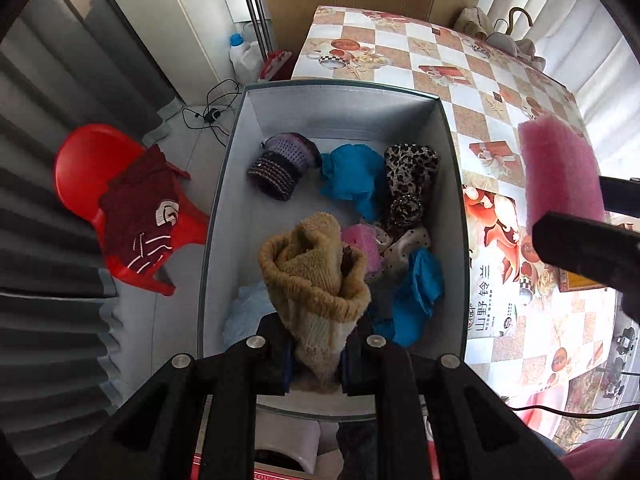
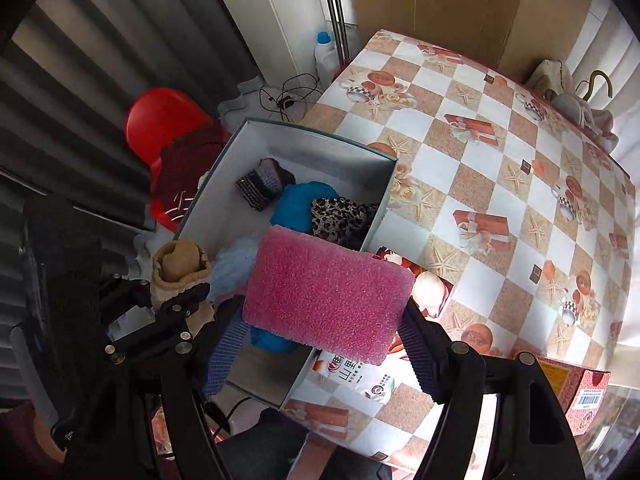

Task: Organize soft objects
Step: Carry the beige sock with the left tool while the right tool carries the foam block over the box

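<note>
Trouble looms if the right gripper, spread wide on the pink sponge over the box rim, lets go outside, while the left gripper pinches the tan sock above the box's contents.

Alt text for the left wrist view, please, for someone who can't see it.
The left hand-held gripper is shut on a tan fuzzy sock, held over an open grey box containing blue cloths, a leopard-print piece and a striped knit item. At right, the right hand-held gripper holds a pink sponge above a checked tablecloth.
</note>
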{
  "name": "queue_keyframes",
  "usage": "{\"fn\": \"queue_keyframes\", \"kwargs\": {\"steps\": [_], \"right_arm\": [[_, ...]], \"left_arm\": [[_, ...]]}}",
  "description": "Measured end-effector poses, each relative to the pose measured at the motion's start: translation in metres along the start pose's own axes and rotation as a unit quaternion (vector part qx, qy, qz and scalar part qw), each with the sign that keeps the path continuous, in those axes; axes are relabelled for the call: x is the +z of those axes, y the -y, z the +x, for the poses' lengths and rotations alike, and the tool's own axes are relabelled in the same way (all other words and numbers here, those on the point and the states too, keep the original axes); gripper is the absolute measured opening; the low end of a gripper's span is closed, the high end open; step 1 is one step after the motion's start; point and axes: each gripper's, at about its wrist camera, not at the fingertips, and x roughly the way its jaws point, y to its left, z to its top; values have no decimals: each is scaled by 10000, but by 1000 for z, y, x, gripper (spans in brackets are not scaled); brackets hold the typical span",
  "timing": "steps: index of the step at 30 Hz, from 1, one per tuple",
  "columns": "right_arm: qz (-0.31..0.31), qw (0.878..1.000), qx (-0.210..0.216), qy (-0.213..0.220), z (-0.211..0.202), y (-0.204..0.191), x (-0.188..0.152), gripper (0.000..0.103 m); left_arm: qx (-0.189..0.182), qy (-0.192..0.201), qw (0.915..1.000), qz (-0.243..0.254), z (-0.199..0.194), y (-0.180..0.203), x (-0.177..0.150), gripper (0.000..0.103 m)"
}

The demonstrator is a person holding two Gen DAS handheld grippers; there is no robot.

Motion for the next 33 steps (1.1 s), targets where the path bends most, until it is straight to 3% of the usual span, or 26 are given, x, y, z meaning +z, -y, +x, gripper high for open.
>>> {"fn": "queue_keyframes", "kwargs": {"steps": [7,33], "right_arm": [[-38,9999,58,-155,10,-10,-4,74],[16,9998,85,-196,14,-11,-5,74]], "left_arm": [[-41,-54,9998,-192,3,-12,-3,18],[-25,-76,9999,-124,7,-10,-1,18]]}}
